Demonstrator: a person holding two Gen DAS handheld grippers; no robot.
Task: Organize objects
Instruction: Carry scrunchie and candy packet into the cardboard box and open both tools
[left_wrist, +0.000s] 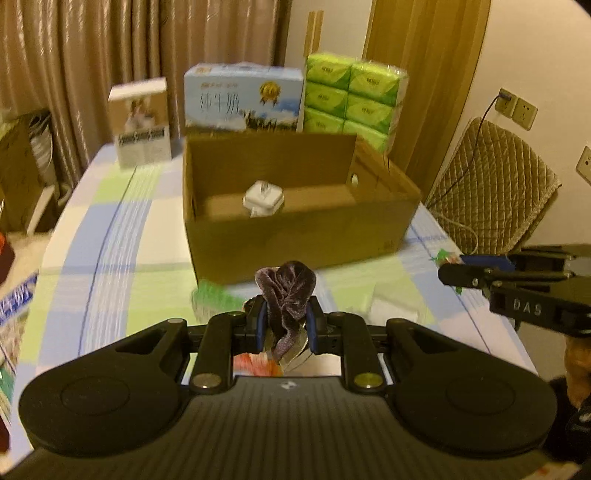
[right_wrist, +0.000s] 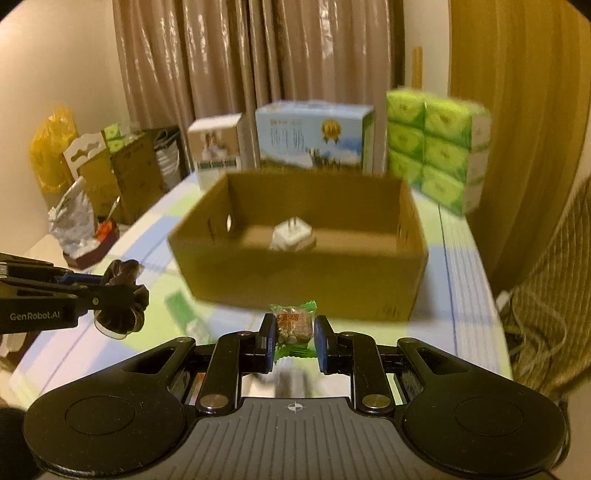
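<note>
Scrunchie (left_wrist: 286, 295) of dark velvet is sitting pinched in the left tool (left_wrist: 285, 325), hanging above the desk (left_wrist: 110, 221) short of the cardboard box (left_wrist: 295, 236); the right tool (right_wrist: 294, 338) is pinching a green-wrapped snack (right_wrist: 293, 325), also short of the box; a white charger (left_wrist: 263, 197) is lying inside; releasing early, I judge, is risking either item dropping outside the near wall.

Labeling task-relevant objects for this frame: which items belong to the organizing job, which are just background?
Job:
- left tool, shut on purple scrunchie
- right tool, shut on green-wrapped snack
- open cardboard box
- white charger plug inside the box

Background:
- milk carton
- green tissue packs
- small white box
- quilted chair
</note>
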